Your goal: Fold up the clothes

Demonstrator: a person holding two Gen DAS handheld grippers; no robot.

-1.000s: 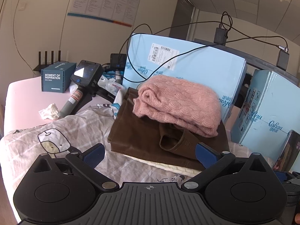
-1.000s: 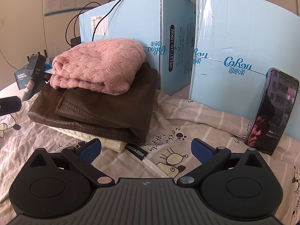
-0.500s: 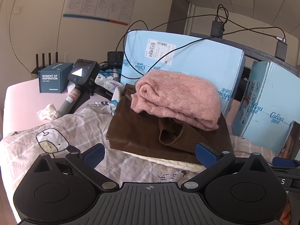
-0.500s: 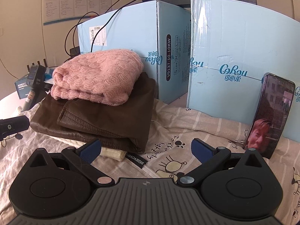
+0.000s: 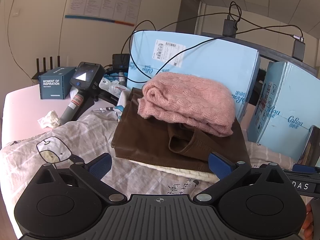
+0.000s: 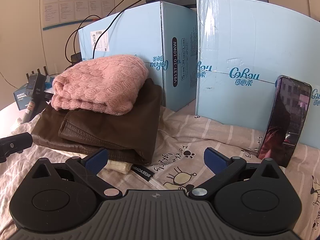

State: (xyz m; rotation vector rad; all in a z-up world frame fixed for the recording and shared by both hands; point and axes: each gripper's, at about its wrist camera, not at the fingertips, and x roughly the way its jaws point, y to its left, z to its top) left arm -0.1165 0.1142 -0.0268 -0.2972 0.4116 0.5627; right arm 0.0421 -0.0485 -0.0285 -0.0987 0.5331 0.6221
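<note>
A folded pink knit sweater (image 5: 190, 102) lies on top of a folded brown garment (image 5: 152, 140), which rests on a cream garment (image 5: 180, 170); the stack sits on a printed sheet (image 5: 66, 140). The same stack shows in the right wrist view: sweater (image 6: 100, 84), brown garment (image 6: 112, 132), cream edge (image 6: 118, 165). My left gripper (image 5: 160, 163) is open and empty just in front of the stack. My right gripper (image 6: 156, 159) is open and empty at the stack's right front corner. The right gripper's body (image 5: 300, 180) shows at the left view's right edge.
Light blue cardboard boxes (image 6: 140, 46) (image 6: 250, 60) stand behind the stack with cables over them. A phone (image 6: 286, 120) leans on the right box. A handheld device (image 5: 84, 88), a dark box (image 5: 54, 84) and crumpled tissue (image 5: 49, 119) lie at the left.
Both grippers have pulled back and lowered a little from the stack, so it sits slightly farther away. Both stay open and empty. The clothes have not moved.
</note>
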